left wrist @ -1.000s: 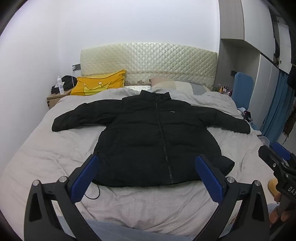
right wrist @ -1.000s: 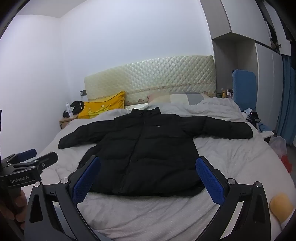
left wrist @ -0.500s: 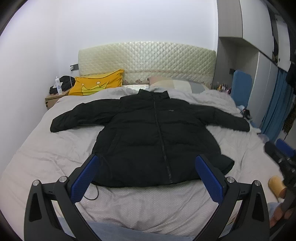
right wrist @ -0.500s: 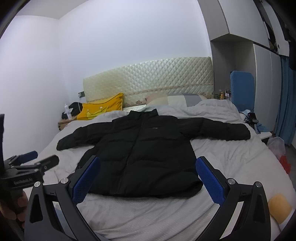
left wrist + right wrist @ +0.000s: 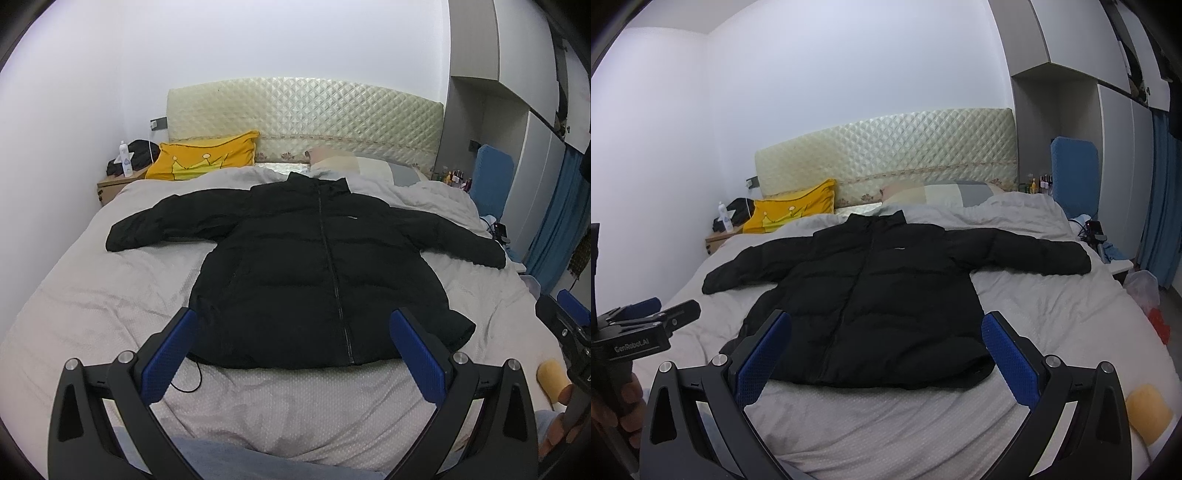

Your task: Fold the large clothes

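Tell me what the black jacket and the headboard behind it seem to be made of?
Black puffer jacket: likely matte synthetic shell with padding, judging by its puffy stitched bands. Headboard: probably glossy cream faux leather or vinyl, since its diamond quilting catches light.

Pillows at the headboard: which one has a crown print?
The yellow pillow, beside the wooden nightstand; a paler crown is printed on it. The other, a patchwork pillow in pink, beige and grey blocks, shows no crown.

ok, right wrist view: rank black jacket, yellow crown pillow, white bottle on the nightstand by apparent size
1. black jacket, spread flat, by far the largest
2. yellow crown pillow
3. white bottle, smallest

The pillow and bottle sit much farther from the camera than the jacket, so this order holds for apparent size only.
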The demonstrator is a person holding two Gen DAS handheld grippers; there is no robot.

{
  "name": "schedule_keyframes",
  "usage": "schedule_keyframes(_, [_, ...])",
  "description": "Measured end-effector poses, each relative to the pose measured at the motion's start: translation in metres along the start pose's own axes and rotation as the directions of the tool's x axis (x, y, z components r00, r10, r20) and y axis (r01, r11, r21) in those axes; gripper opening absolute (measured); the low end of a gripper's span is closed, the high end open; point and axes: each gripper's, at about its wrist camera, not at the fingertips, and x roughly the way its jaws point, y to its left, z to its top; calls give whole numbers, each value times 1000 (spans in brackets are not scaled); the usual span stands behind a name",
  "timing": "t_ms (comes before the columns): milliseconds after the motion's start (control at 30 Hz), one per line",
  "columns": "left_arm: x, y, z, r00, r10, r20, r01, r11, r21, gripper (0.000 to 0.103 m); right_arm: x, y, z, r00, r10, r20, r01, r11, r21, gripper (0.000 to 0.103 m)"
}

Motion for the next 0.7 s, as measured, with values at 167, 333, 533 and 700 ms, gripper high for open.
schedule_keyframes(167, [1,2,0,1000,-7,-9,7,1000,4,103,0,0,1,1000,-6,-1,6,1000,3,103])
schedule_keyframes(333, [1,3,1,1000,-8,-9,8,1000,1,103,0,3,-2,1000,-8,-4,8,1000,1,103])
schedule_keyframes(533, [-1,4,-3,1000,-5,-8,5,1000,1,103,-1,6,-3,1000,-1,-2,1,1000,-6,103])
schedule_keyframes(700, [-1,2,-3,1000,-5,-4,5,1000,7,103,-2,5,-3,1000,-1,3,1,1000,-5,103])
